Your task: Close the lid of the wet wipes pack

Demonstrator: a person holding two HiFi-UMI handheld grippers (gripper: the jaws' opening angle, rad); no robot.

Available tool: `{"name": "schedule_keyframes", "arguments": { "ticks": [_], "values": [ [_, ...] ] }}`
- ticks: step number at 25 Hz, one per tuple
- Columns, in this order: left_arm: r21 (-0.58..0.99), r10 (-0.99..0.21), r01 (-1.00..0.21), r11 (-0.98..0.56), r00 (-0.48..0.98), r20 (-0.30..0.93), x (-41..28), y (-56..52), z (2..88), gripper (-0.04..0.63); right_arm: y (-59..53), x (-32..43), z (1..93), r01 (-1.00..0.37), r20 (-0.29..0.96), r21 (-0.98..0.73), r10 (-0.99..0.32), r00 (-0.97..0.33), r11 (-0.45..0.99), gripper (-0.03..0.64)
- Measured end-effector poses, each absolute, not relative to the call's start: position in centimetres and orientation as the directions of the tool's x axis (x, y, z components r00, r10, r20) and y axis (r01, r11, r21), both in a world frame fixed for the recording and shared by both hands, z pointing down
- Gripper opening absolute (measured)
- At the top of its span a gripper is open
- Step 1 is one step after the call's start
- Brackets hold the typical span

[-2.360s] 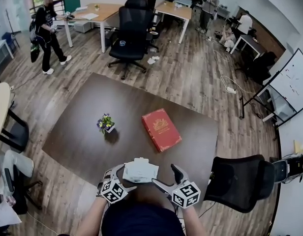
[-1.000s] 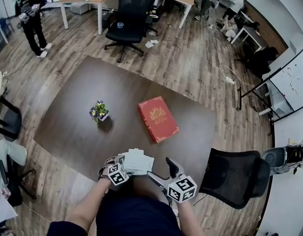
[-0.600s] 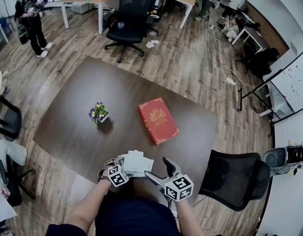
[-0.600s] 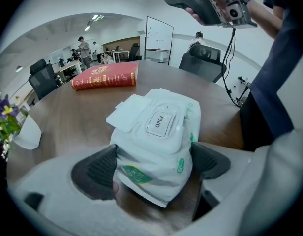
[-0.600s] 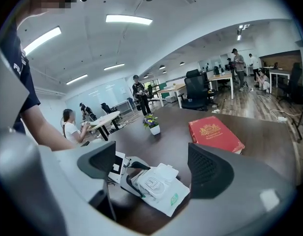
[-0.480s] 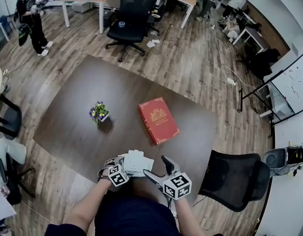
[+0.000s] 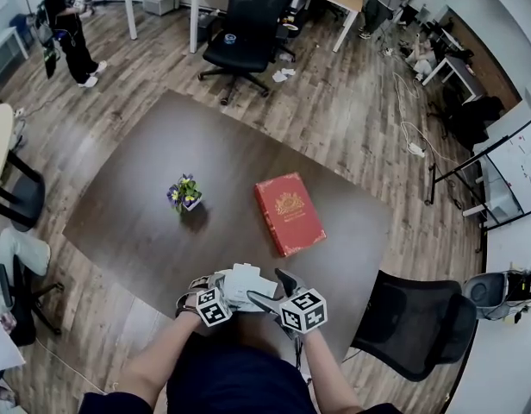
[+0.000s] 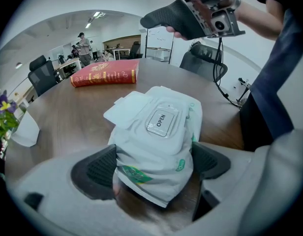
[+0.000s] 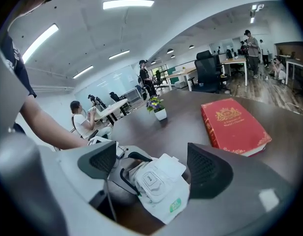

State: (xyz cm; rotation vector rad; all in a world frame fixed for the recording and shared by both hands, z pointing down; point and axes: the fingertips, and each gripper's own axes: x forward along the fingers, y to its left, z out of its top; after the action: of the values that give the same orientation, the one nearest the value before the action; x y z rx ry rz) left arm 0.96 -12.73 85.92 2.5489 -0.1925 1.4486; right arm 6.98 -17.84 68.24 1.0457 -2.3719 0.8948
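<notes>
item: wet wipes pack point(image 8: 156, 146), white with green print, sitting at the near edge of the dark brown table point(image 7: 145, 222), lower centre of the head view. its lid panel point(image 8: 161, 121), labelled "open", is facing up; a white flap point(image 8: 124, 109) is sticking out past it toward the upper left of the left gripper view. whether the lid is sealed down is not showing.

item: left gripper point(image 8: 152, 163), pointing steeply down, its two dark pads pressing into the sides of the pack's near end and pinching it.

item: right gripper point(image 9: 155, 162), hovering just right of the pack in the head view, its jaws standing wide apart. the pack is showing between them in the right gripper view, but neither pad is touching it.

item: red hardcover book point(image 7: 289, 213) with gold emblem, lying flat right of the table's centre, well apart from the pack.

item: small potted flowers point(image 7: 184, 194), standing left of the book.

item: black office chair point(image 7: 421, 317), waiting at the lower right.
</notes>
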Motion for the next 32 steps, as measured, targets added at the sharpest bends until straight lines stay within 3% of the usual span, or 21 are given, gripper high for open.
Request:
{"name": "schedule_keyframes", "arguments": {
  "ticks": [26, 32],
  "values": [
    [0.122, -0.001, -0.22, -0.968, 0.491, 0.871, 1.1, -12.7, 86.6, 0.479, -20.6, 6.4, 82.7, -0.752, 0.747, -0.464, -0.25, -0.616, 0.468, 0.425],
    [0.113, -0.011, -0.221, -0.969, 0.493, 0.87, 0.9, -12.9, 86.8, 0.479, -21.1, 6.3, 82.5, -0.741, 0.72, -0.506, -0.256, -0.645, 0.441, 0.325]
  ]
}}
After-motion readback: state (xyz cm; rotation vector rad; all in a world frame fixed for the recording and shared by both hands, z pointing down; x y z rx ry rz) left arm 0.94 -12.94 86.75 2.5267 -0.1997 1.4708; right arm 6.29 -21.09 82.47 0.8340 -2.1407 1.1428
